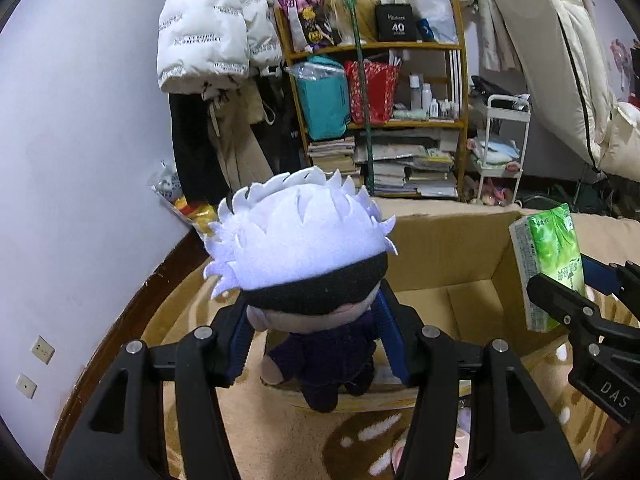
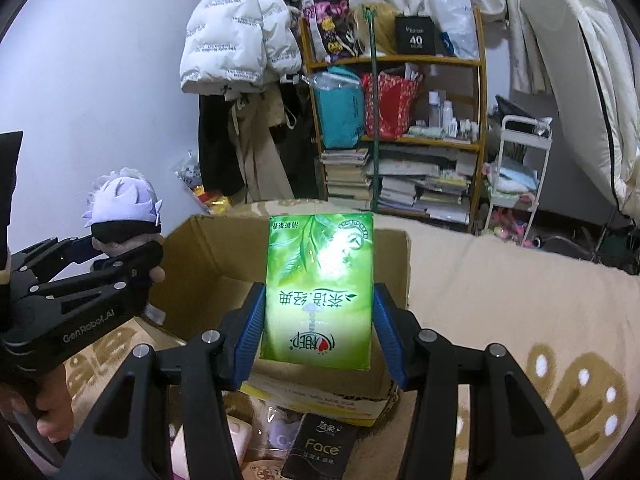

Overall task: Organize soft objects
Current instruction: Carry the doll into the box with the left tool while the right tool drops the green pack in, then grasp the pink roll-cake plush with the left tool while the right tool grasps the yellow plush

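Note:
My left gripper [image 1: 316, 320] is shut on a plush doll [image 1: 308, 256] with white spiky hair, a black blindfold and a dark purple suit, held above the near left corner of an open cardboard box [image 1: 444, 248]. My right gripper [image 2: 318, 316] is shut on a green tissue pack [image 2: 320, 288], held upright over the box [image 2: 208, 256]. In the left wrist view the tissue pack [image 1: 548, 264] shows at right. In the right wrist view the doll [image 2: 124, 208] shows at left in the left gripper [image 2: 120, 258].
The box sits on a beige patterned blanket [image 2: 500, 288]. A black Face pack [image 2: 320, 448] and pink items [image 2: 240, 440] lie in front of the box. Behind stand a wooden shelf [image 1: 460, 120] of books and bags, hanging coats [image 1: 212, 32] and a white cart [image 1: 504, 148].

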Demonstrator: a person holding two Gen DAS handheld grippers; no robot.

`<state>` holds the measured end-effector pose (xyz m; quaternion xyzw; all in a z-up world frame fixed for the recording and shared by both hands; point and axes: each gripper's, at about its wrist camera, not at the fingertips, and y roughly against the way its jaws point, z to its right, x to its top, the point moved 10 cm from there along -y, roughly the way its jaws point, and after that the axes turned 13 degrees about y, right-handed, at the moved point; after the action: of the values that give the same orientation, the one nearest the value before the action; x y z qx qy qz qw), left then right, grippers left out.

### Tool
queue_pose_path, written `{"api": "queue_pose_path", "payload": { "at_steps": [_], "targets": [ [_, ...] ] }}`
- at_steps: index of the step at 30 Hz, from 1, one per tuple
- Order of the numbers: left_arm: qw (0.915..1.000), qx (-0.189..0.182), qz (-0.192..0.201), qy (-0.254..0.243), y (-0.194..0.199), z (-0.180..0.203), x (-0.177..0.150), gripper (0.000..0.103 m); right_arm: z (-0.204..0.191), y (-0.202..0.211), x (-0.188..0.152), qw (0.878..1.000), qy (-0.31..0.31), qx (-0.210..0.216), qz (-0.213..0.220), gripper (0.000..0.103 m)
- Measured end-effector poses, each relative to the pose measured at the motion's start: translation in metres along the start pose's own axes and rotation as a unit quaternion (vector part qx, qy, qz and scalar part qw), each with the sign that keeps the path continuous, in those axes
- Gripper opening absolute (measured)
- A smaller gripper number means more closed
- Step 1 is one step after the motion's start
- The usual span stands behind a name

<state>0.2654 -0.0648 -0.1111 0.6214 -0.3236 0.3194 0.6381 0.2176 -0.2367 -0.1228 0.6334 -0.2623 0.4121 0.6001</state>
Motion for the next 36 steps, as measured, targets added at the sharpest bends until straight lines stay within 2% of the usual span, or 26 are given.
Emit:
{"api": "queue_pose_path", "payload": {
  "at_steps": [9,10,11,13,16,18,21,27,30,33,36],
  "targets": [
    [0.9997,0.002,-0.021,0.014,-0.015,-0.005,-0.009,0.060,0.004,-0.016,-0.019,0.999,-0.020,0.011,-0.036,0.057],
    [0.9996,0.000,-0.023,0.014,-0.015,-0.005,-0.009,0.062,0.003,-0.016,-0.019,0.999,-0.019,0.011,-0.036,0.057],
    [0.9996,-0.003,-0.026,0.014,-0.015,-0.004,-0.011,0.069,0.003,-0.016,-0.019,0.999,-0.016,0.010,-0.036,0.057],
    [0.9997,-0.002,-0.020,0.011,-0.013,-0.004,-0.010,0.072,0.002,-0.015,-0.019,0.999,-0.012,0.010,-0.038,0.058],
    [0.9998,-0.001,-0.020,0.005,-0.009,-0.003,-0.010,0.073,0.001,-0.010,-0.016,0.999,-0.010,0.009,-0.030,0.071],
    [0.9996,-0.002,-0.026,0.008,-0.005,-0.004,-0.011,0.084,0.000,-0.004,-0.013,1.000,-0.008,0.007,-0.022,0.073],
    [0.9998,0.004,-0.016,0.011,0.005,-0.010,-0.008,0.093,-0.001,0.004,-0.008,1.000,-0.002,0.002,-0.018,0.078],
    [0.9997,0.002,-0.013,0.021,0.025,-0.018,-0.005,0.098,-0.002,0.025,-0.007,1.000,-0.009,-0.003,-0.011,0.091],
    [0.9997,0.004,-0.018,0.018,0.034,-0.021,-0.009,0.098,-0.002,0.039,-0.009,1.000,-0.018,0.000,-0.010,0.094],
    [0.9996,0.003,-0.025,0.016,0.044,-0.022,-0.016,0.099,-0.001,0.052,-0.012,1.000,-0.016,-0.008,-0.009,0.102],
    [0.9993,-0.001,-0.031,0.019,0.055,-0.025,-0.022,0.099,-0.002,0.068,-0.016,1.000,-0.011,-0.015,-0.006,0.102]
  ]
}}
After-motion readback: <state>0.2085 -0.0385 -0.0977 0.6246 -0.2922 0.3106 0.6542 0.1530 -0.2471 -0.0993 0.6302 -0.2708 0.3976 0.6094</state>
